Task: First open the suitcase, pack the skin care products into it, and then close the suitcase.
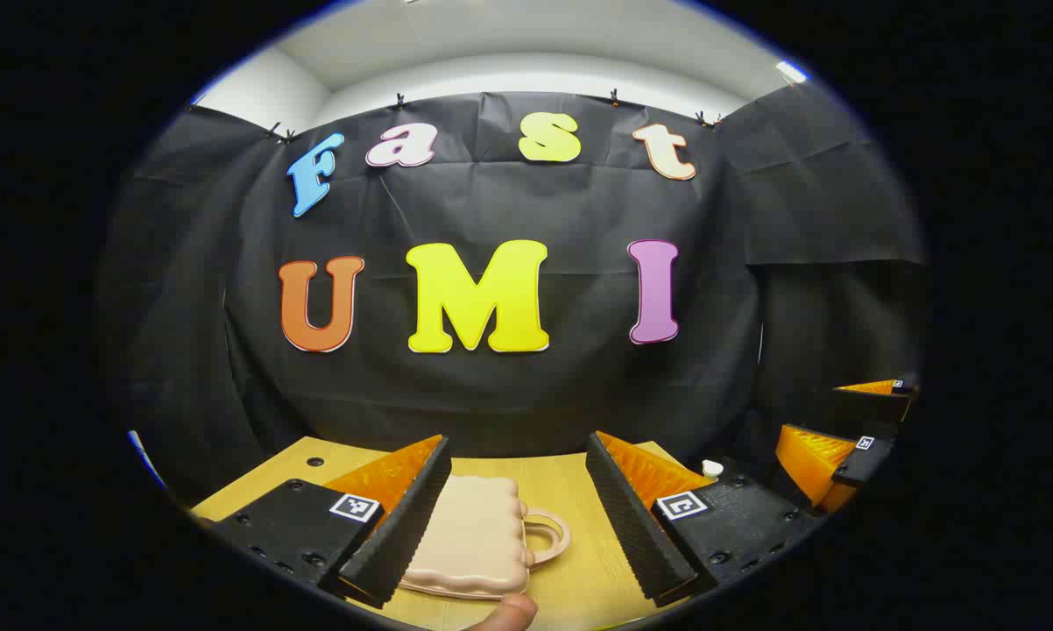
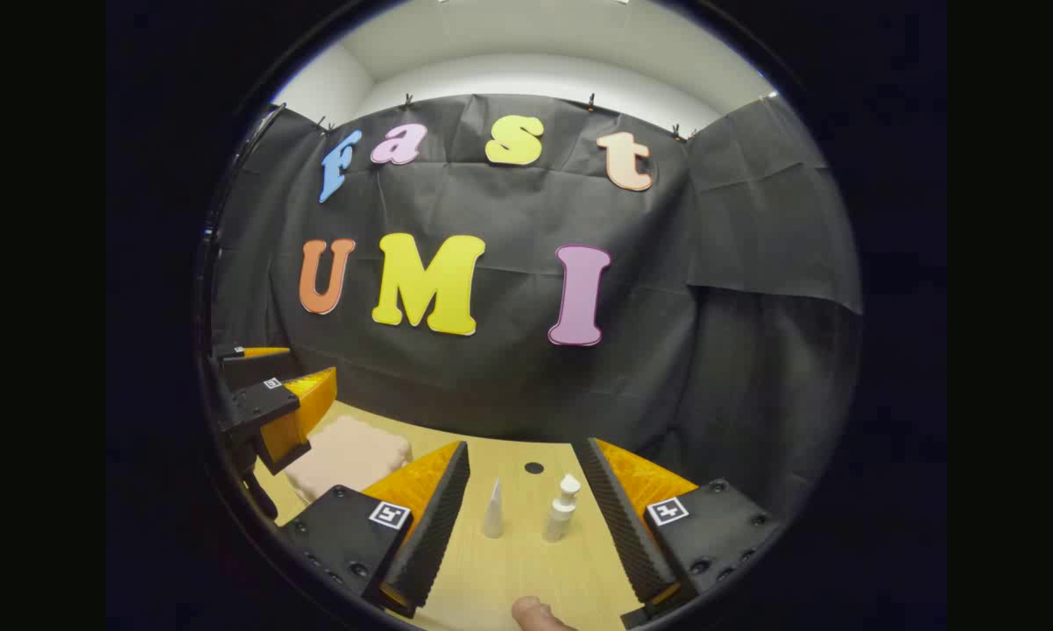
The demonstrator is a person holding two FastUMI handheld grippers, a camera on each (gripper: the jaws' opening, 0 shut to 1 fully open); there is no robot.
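Hovering with jaws spread, left gripper frames the closed suitcase, which lies flat on the table at 6 o'clock in the left gripper view, handle toward 3 o'clock. It looks like a light, rigid, smooth shell; lifting at the handle-side lid edge seems safest. Right gripper, also spread, frames a pointed tube and pump bottle, both upright, likely tippy.

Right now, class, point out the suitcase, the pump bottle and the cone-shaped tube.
suitcase point(image 1: 469, 535), left gripper view, on the middle of its closed lid.
pump bottle point(image 2: 561, 517), right gripper view, on its body.
cone-shaped tube point(image 2: 493, 513), right gripper view, on its middle.
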